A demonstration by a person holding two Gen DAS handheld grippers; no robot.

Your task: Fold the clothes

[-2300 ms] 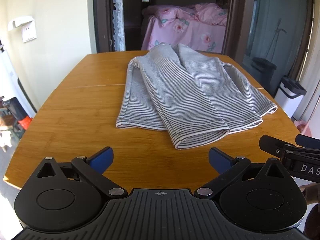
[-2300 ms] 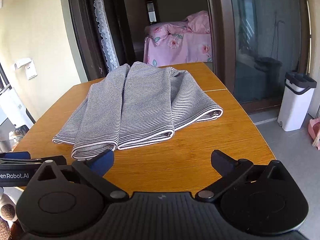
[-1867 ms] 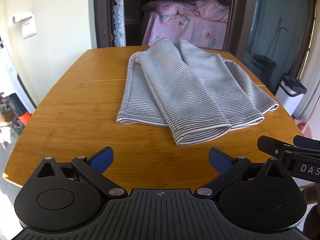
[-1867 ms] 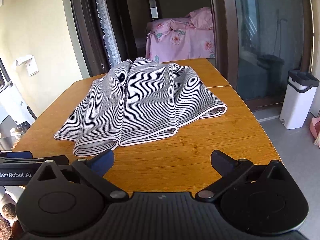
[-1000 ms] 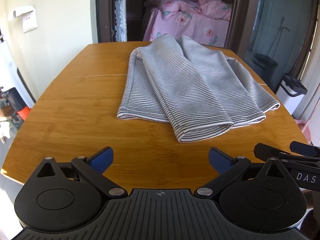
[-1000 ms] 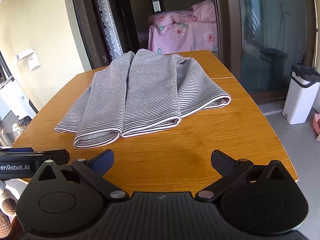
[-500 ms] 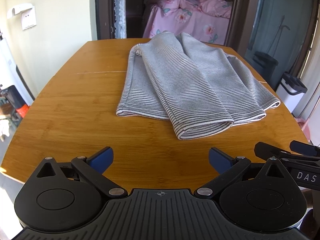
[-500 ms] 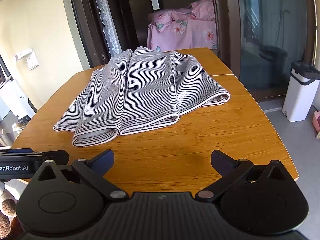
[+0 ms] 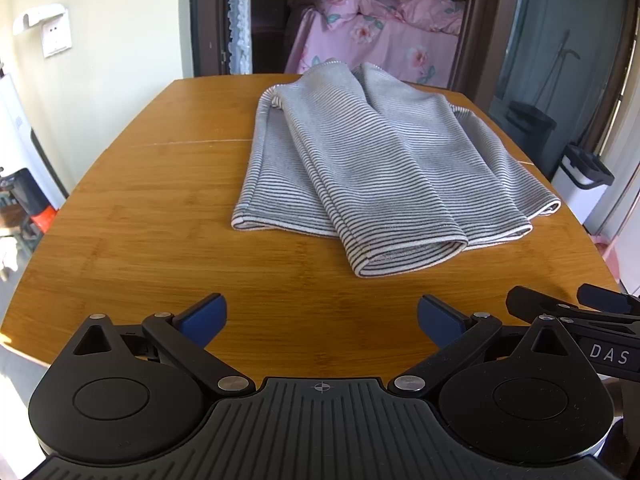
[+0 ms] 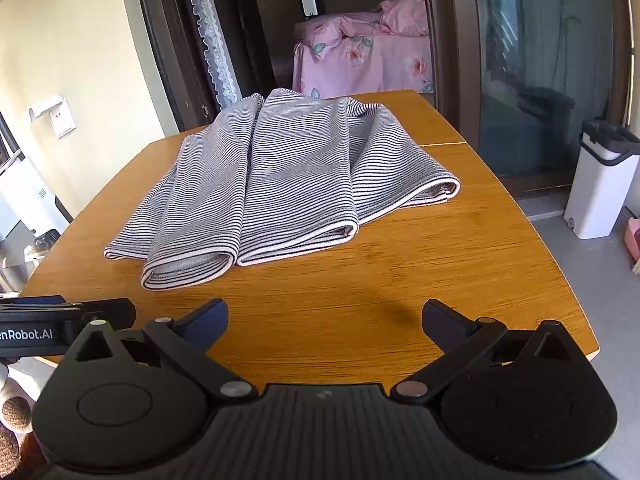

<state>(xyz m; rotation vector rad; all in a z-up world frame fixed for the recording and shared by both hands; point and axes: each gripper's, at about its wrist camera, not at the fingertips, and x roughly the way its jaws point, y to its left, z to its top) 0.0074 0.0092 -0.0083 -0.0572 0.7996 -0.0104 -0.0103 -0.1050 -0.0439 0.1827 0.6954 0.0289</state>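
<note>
A grey-and-white striped garment (image 9: 372, 168) lies on the wooden table (image 9: 152, 208), folded lengthwise into overlapping panels with its hem toward me. The same garment (image 10: 276, 176) fills the middle of the right wrist view. My left gripper (image 9: 322, 314) is open over the table's near edge, short of the hem, with nothing between its blue pads. My right gripper (image 10: 324, 316) is open too, also short of the hem and empty. Each gripper's body shows at the edge of the other's view.
A doorway behind the table opens onto a bed with pink floral bedding (image 9: 384, 36). A white bin (image 10: 600, 184) stands on the floor to the right of the table (image 10: 460, 248), by a glass door. A wall socket (image 9: 56, 38) sits at the left.
Both grippers stayed open and drifted slightly over the near table edge; the garment has not moved.
</note>
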